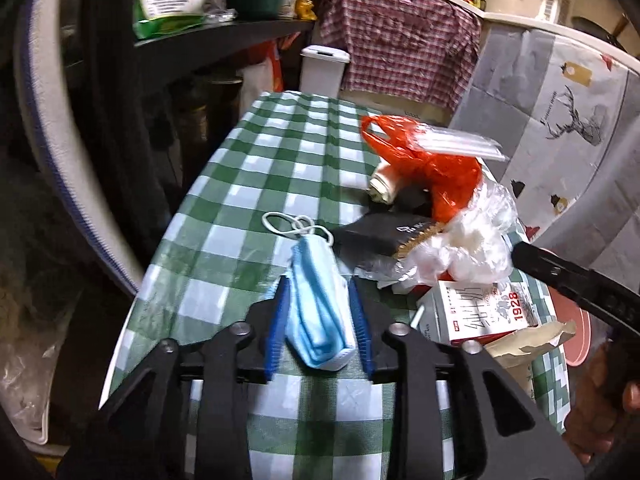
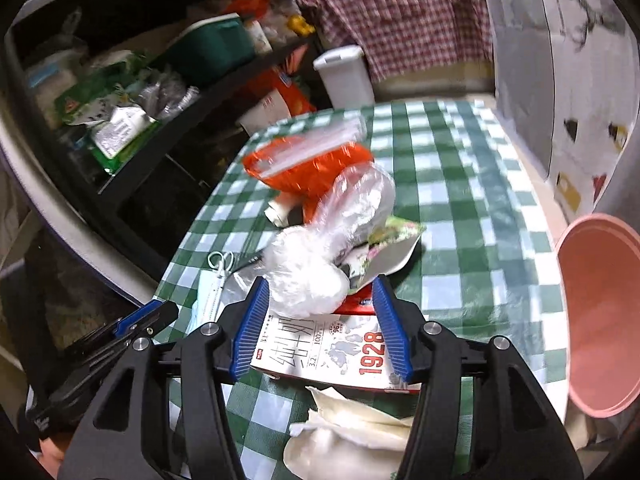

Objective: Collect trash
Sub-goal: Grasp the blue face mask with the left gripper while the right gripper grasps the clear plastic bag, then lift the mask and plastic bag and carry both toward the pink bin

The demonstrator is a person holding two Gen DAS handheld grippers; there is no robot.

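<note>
The trash sits in a messy pile on the table (image 1: 256, 168), which has a green and white checked cloth. In the left wrist view, a blue mask (image 1: 320, 304) lies low in the middle of the frame, between the blue pads of the left tool (image 1: 318, 322). The pads stand close on each side of it, but I cannot tell if they press it. To the right of the mask are a clear bag (image 1: 476, 240), a red bag (image 1: 432, 164) and a milk box (image 1: 484, 312) marked 1928.

In the right wrist view, the right tool (image 2: 320, 324) is open over the milk box (image 2: 324, 352), with the clear bag (image 2: 320, 260) just past its tips. Its pads do not seem to squeeze the box. A pink bin (image 2: 600, 312) stands at the right edge of the frame. Crumpled paper (image 2: 348, 432) lies at the bottom.

Behind the table, at the top of the frame, hangs a red checked cloth (image 2: 400, 12). A white bin (image 2: 346, 76) stands below it. Dark shelves (image 2: 160, 92) full of packets fill the upper left.
</note>
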